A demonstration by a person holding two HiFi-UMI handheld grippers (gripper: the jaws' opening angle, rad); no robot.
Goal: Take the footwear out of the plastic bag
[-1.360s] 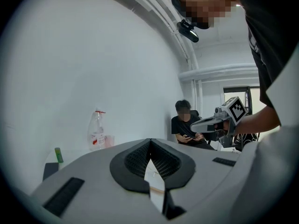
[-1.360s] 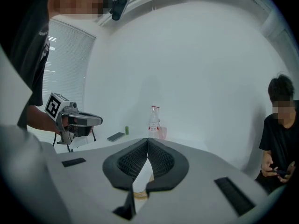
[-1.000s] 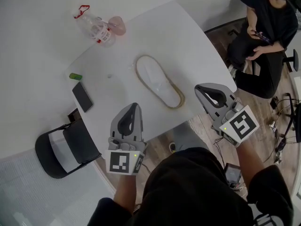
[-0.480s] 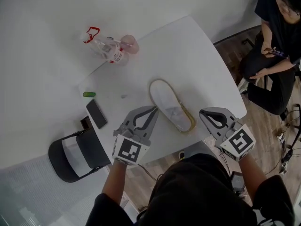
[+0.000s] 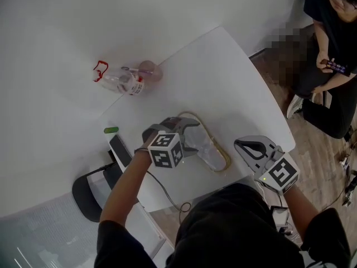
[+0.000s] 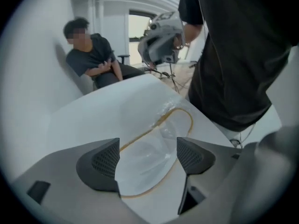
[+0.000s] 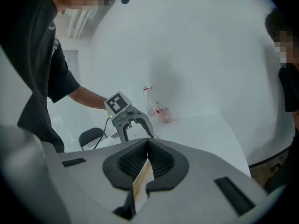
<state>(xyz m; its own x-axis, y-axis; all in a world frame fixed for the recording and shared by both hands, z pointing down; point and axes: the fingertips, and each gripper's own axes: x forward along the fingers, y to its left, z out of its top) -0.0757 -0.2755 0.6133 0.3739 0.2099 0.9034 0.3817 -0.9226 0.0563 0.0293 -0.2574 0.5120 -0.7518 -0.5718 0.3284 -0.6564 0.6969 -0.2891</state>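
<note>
Slipper point(image 5: 207, 149), wrapped in clear plastic bag point(image 6: 164, 110), was seen lying flat on table point(image 5: 234, 77), near its front edge. It was judged light and floppy w/ slick, crinkly film, so best pinched at loose bag end. Left gripper point(image 6: 147, 158) was poised over it, jaws just opened & apart, slipper between them, pads not pressing. Right gripper point(image 7: 147, 161) was seen closed & empty, off the edge. Ample open room was judged toward bottle point(image 5: 125, 82); phone point(image 5: 119, 148) lay close at left.
</note>
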